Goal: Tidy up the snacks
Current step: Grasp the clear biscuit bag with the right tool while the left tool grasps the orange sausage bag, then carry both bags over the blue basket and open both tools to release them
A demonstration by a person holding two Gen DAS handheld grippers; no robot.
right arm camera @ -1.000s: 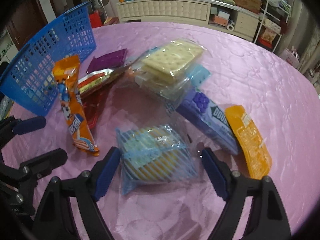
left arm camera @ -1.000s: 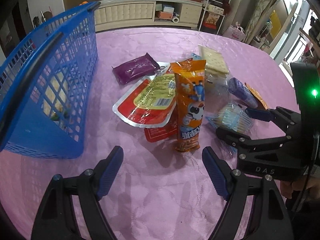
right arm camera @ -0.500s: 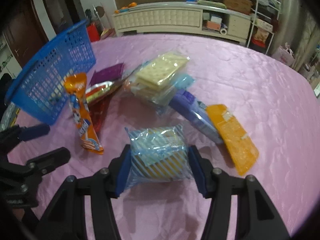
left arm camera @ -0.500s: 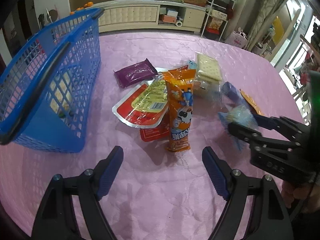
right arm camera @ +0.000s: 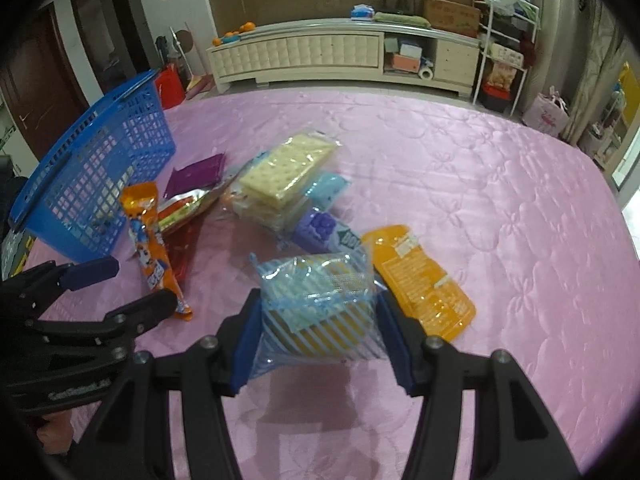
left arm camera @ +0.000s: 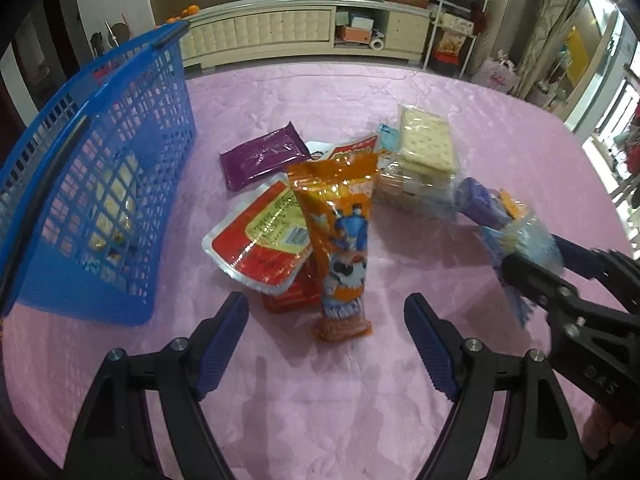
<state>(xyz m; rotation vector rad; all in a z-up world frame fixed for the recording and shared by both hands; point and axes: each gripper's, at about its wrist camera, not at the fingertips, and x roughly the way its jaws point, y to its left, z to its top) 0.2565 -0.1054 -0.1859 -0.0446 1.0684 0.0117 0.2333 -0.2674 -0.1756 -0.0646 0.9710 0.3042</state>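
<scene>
My right gripper pinches a blue-striped cracker packet, lifted above the pink tablecloth. My left gripper gapes empty before the orange snack stick. Left of that stick stands the blue basket; behind it, a cream sideboard.

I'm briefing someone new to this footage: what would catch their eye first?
The blue-striped snack packet clamped in the right gripper, lifted near the camera. Behind it, a bright jumble of snacks on the pink tablecloth, led by the tall orange packet. At far left stands the blue basket; the left gripper is open.
</scene>
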